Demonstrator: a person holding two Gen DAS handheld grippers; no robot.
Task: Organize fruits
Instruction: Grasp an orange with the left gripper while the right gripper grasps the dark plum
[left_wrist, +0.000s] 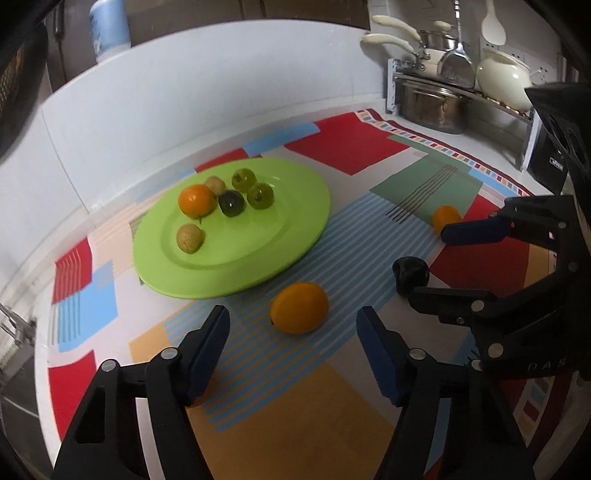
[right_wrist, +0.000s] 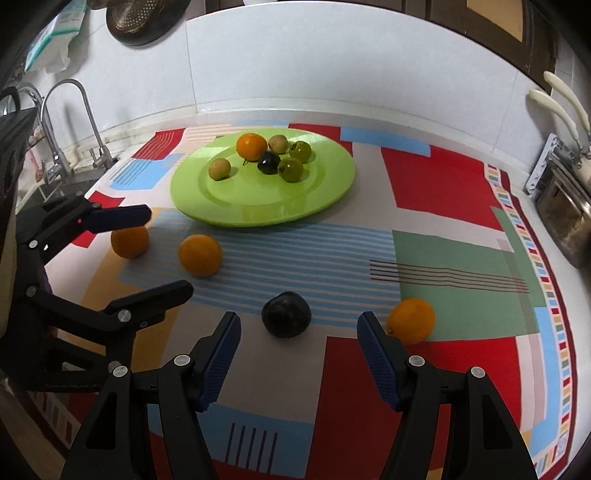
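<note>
A green plate (left_wrist: 258, 254) (right_wrist: 314, 199) holds an orange (left_wrist: 196, 200), a dark fruit (left_wrist: 231, 203) and several small green and tan fruits. My left gripper (left_wrist: 293, 332) is open, with a loose orange (left_wrist: 299, 307) (right_wrist: 200, 254) just ahead between its fingers. My right gripper (right_wrist: 297, 332) (left_wrist: 424, 254) is open, with a dark plum (right_wrist: 286, 314) (left_wrist: 410, 275) just ahead between its fingers. A second loose orange (right_wrist: 130, 242) lies by the left gripper. A third (right_wrist: 412, 319) (left_wrist: 446, 218) lies right of the plum.
A patterned mat (left_wrist: 295, 398) (right_wrist: 443, 258) covers the counter. A rack with pots (left_wrist: 432, 107) and utensils stands at the back right. A faucet (right_wrist: 55, 122) and sink are at the left. A white backsplash (right_wrist: 332, 62) runs behind.
</note>
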